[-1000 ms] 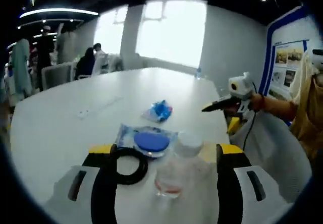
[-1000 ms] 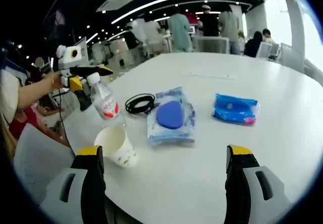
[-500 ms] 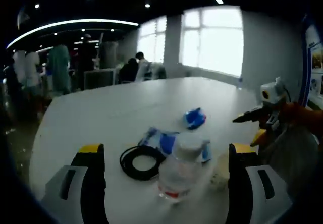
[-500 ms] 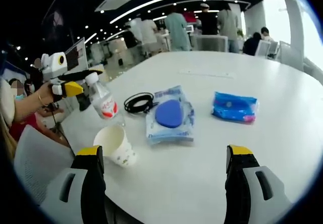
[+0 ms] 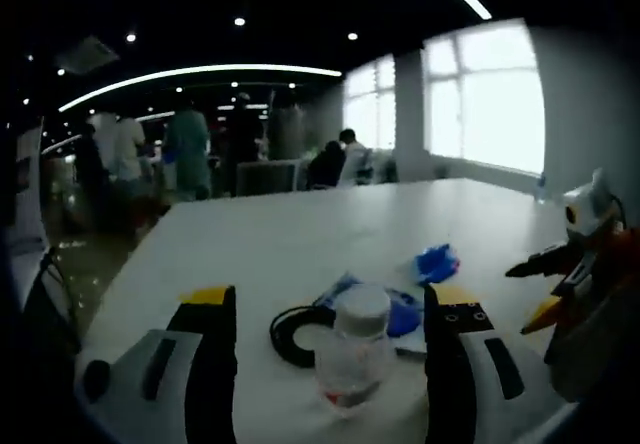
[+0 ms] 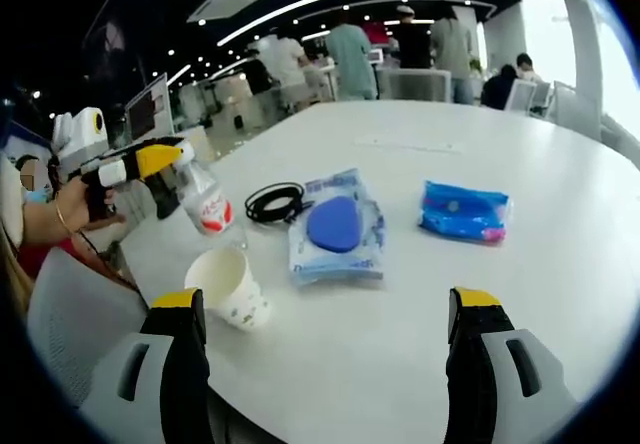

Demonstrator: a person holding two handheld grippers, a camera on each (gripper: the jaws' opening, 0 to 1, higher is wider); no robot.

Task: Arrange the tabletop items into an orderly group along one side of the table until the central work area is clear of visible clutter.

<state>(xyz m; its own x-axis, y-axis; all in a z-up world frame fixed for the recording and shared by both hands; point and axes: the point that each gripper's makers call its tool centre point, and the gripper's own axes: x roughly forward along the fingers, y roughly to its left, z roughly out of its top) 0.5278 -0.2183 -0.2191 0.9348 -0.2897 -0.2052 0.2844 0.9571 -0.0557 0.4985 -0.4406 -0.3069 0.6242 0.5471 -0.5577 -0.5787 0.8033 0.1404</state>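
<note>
Left gripper view: left gripper low over the white table, black jaws with yellow tips spread wide either side of a clear plastic bottle, white cap, reddish label; no jaw contact visible. Just behind the bottle, a coiled black cable, a clear pouch with a blue disc, farther back a crumpled blue packet. Right gripper comes in from the right, yellow-tipped.

Right gripper view: right gripper hovers above the near table edge, jaws wide apart, holding nothing. Paper cup upright, nearest. Bottle behind it at the left edge, left gripper around it, held by a hand. Cable, pouch, packet lie mid-table, apart.
</note>
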